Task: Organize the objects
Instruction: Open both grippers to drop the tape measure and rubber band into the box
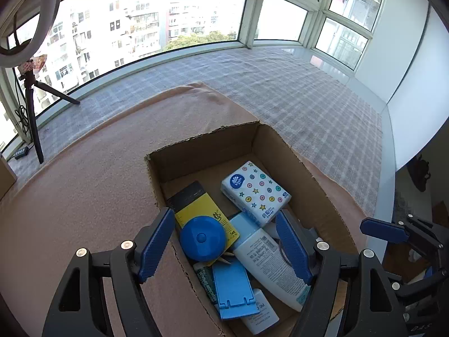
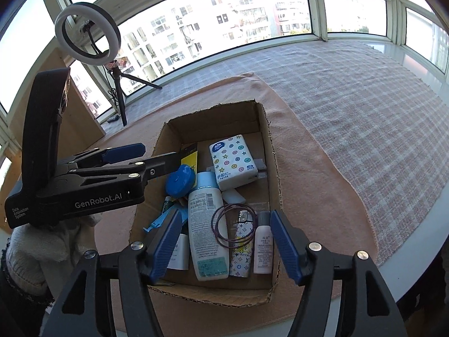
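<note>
Inside cardboard box (image 2: pixel 269 151): tissue pack (image 2: pixel 233 165) (stars, buttons); left gripper (image 2: pixel 157 157) reads GenRobot.AI.

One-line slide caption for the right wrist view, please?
Open right claw above cardboard box holding lotion bottle, tissue pack, hair ties.

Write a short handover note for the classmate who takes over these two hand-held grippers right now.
Left hand-held gripper: open, empty, over the cardboard box.
Right hand-held gripper: open, empty, over the box's near end.
In the box: tissue pack, white bottle, blue round case, hair ties, small bottle.
Done: these are boxed.
Left: nothing loose shows on the orange cloth.
</note>
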`<action>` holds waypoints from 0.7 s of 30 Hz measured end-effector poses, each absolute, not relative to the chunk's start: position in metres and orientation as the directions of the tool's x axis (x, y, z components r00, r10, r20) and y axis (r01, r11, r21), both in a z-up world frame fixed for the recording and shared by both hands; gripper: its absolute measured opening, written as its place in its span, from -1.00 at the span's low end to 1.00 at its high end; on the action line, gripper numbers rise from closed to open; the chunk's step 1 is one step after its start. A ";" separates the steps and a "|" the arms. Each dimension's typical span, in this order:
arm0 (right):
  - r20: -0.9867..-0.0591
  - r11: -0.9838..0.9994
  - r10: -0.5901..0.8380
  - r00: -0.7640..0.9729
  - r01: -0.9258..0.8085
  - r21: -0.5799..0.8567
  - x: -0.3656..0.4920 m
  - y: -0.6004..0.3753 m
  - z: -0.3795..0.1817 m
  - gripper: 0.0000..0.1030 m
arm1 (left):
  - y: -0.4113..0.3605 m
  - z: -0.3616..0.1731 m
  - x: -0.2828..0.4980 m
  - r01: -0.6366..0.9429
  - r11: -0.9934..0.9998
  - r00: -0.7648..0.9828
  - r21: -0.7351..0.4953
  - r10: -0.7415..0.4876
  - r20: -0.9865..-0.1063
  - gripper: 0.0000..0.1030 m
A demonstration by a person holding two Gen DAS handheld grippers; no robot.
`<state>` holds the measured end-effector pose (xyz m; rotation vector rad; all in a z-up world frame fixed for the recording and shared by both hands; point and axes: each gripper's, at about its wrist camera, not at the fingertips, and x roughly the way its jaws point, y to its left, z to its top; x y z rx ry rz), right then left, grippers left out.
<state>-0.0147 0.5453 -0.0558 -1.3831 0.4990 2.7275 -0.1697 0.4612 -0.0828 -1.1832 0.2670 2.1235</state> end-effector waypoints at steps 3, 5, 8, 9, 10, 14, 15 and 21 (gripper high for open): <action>-0.798 -0.954 -0.106 -0.593 -0.166 0.251 -0.016 0.541 -0.056 0.21 | 0.461 -0.083 -0.170 -0.650 -0.747 -0.350 -0.144 0.462 -0.815 0.51; -0.798 -0.955 -0.105 -0.594 -0.164 0.248 -0.016 0.539 -0.056 0.21 | 0.460 -0.083 -0.169 -0.652 -0.744 -0.346 -0.145 0.462 -0.817 0.51; -0.798 -0.953 -0.109 -0.593 -0.165 0.253 -0.016 0.538 -0.056 0.22 | 0.458 -0.082 -0.168 -0.653 -0.744 -0.346 -0.142 0.460 -0.817 0.51; -0.798 -0.953 -0.109 -0.593 -0.166 0.254 -0.016 0.537 -0.056 0.22 | 0.456 -0.081 -0.167 -0.651 -0.746 -0.348 -0.143 0.460 -0.817 0.51; -0.799 -0.953 -0.110 -0.591 -0.166 0.254 -0.016 0.537 -0.056 0.22 | 0.454 -0.081 -0.167 -0.649 -0.747 -0.350 -0.143 0.460 -0.816 0.51; -0.803 -0.952 -0.115 -0.584 -0.165 0.257 -0.019 0.533 -0.057 0.23 | 0.442 -0.078 -0.168 -0.634 -0.759 -0.359 -0.145 0.455 -0.815 0.51; -0.804 -0.952 -0.118 -0.583 -0.164 0.258 -0.019 0.531 -0.057 0.23 | 0.438 -0.077 -0.168 -0.630 -0.763 -0.360 -0.146 0.453 -0.815 0.51; -0.804 -0.955 -0.139 -0.578 -0.137 0.264 -0.024 0.512 -0.056 0.24 | 0.407 -0.070 -0.167 -0.597 -0.788 -0.380 -0.151 0.443 -0.812 0.51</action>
